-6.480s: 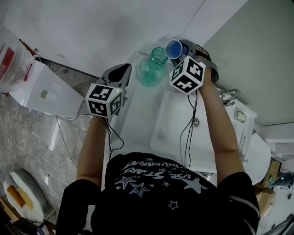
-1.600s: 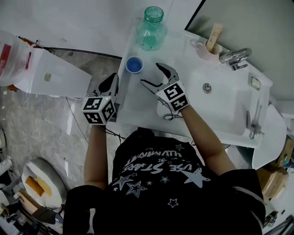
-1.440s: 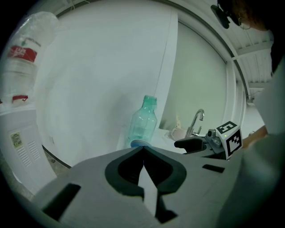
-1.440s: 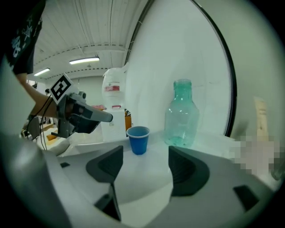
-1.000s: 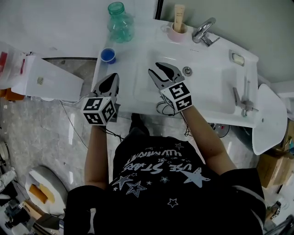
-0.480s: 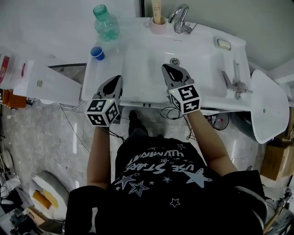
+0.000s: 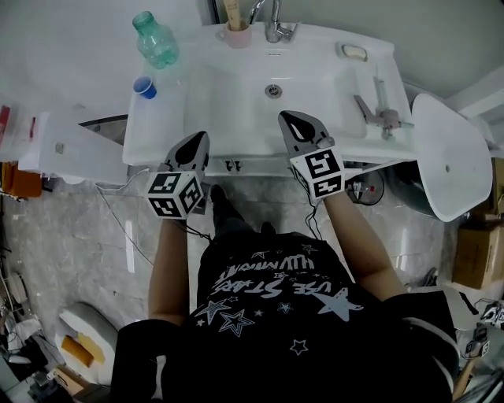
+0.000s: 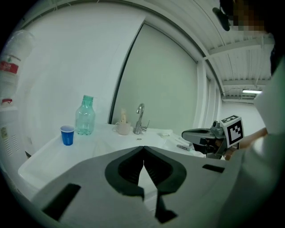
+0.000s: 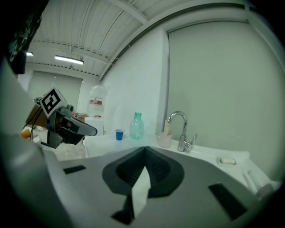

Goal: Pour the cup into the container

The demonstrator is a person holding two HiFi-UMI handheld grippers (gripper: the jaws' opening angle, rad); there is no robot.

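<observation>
Left gripper and right gripper: jaws closed, empty. Small blue plastic cup at 11 o'clock, near white sink counter edge; sloppy reach could knock it off.

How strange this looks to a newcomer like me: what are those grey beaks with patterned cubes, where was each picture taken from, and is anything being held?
A person wears a head camera and holds a two-jaw gripper in each hand; the patterned cubes are part of them. The head view looks down: the left gripper and right gripper are near the front edge of a white washstand. The other two views come from cameras riding on each gripper, looking along its jaws. At the washstand's left end stand a blue cup and a green bottle; a pink mug sits by the tap. Both grippers' jaws are together with nothing between them, so nothing is held.
</observation>
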